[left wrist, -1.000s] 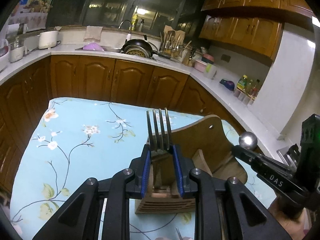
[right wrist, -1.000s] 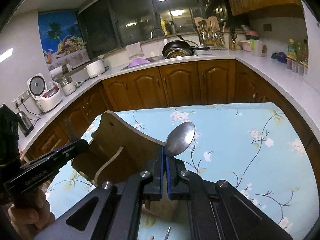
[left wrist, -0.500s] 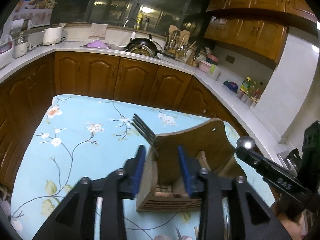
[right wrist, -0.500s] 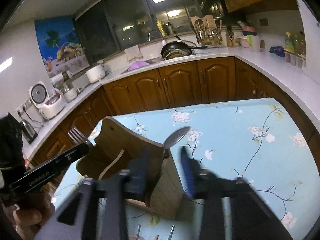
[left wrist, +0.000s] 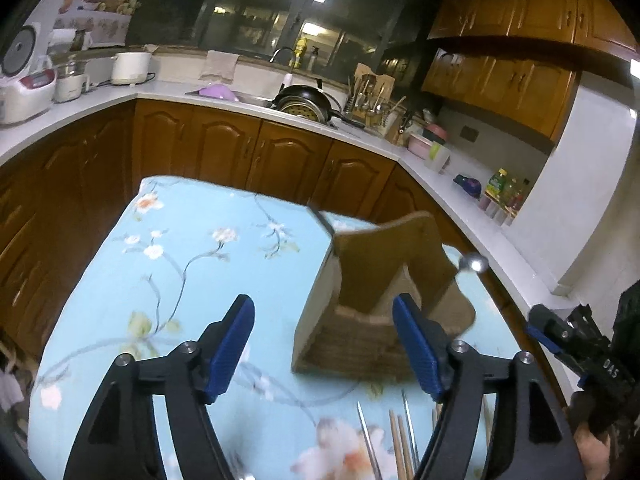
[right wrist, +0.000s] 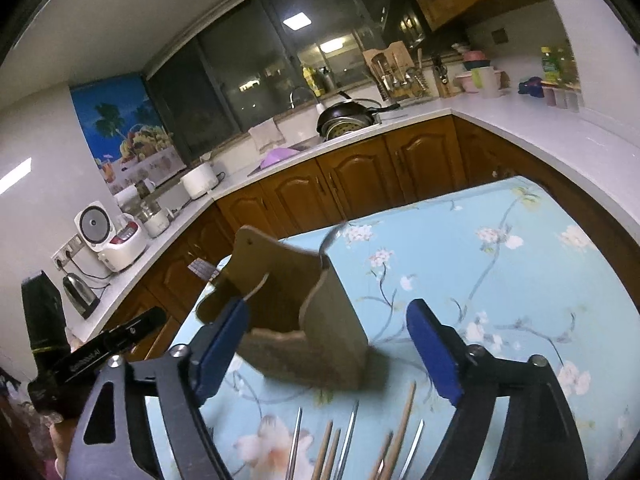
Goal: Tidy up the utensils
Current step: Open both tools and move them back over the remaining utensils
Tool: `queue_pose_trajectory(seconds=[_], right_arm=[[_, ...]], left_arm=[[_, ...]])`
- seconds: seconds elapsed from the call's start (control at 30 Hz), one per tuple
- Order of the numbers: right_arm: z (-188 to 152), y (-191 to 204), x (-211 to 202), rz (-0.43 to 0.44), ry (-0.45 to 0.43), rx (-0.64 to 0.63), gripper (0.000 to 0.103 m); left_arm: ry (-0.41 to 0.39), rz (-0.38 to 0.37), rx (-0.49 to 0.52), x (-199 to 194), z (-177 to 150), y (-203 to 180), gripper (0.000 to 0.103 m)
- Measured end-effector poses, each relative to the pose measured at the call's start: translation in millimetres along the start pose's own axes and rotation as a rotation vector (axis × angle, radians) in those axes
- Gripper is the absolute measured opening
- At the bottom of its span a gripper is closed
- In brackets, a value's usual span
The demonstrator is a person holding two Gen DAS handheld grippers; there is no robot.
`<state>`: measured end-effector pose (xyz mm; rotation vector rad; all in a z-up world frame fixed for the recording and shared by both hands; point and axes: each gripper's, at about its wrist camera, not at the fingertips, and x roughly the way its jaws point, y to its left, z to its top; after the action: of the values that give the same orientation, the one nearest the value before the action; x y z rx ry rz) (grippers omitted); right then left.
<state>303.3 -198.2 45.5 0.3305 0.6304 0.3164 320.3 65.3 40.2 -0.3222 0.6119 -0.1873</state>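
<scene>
We have just been opening both the left tongs point(left wrist: 324, 346) and the right tongs point(right wrist: 330, 354) wide, nothing between them, because the fork point(left wrist: 320, 216) and spoon point(left wrist: 472, 264) stand in the wooden utensil holder point(right wrist: 304, 312) at mid-frame, while chopsticks point(right wrist: 400, 424) wait on the table point(left wrist: 180, 248) below.

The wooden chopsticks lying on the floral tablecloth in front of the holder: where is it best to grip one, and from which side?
Probably grip a wooden chopstick near its middle, coming from above with the fingers across its length. It lies flat on the blue floral tablecloth, close beside the metal utensils, so a side approach would likely knock them.
</scene>
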Motion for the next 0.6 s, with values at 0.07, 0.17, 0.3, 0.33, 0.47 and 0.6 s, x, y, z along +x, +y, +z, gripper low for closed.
queue_pose_trajectory(seconds=[0.07, 0.17, 0.3, 0.33, 0.47, 0.6], right_arm=[[-9, -2, -14, -0.009, -0.012, 0.005, 0.088], [-26, -2, -34, -0.048, -0.028, -0.013, 0.092], [-58, -4, -64, -0.122, -0.052, -0.056, 0.094], [-65, -6, -68, -0.134, -0.051, -0.059, 0.094], [-94, -14, -89, -0.184, -0.046, -0.064, 0.094], [-117, -20, -101, -0.218, -0.020, -0.082, 0.094]], left_arm=[[0.004, -0.002, -0.011, -12, -12, 2, 0.075], [0.015, 0.003, -0.020, -30, -28, 3, 0.076], [0.027, 0.009, -0.050, -57, -58, 9, 0.077], [0.032, 0.011, -0.054, -63, -63, 11, 0.077], [0.071, 0.018, -0.061, -78, -89, 10, 0.077], [0.112, 0.017, -0.061, -86, -104, 8, 0.077]])
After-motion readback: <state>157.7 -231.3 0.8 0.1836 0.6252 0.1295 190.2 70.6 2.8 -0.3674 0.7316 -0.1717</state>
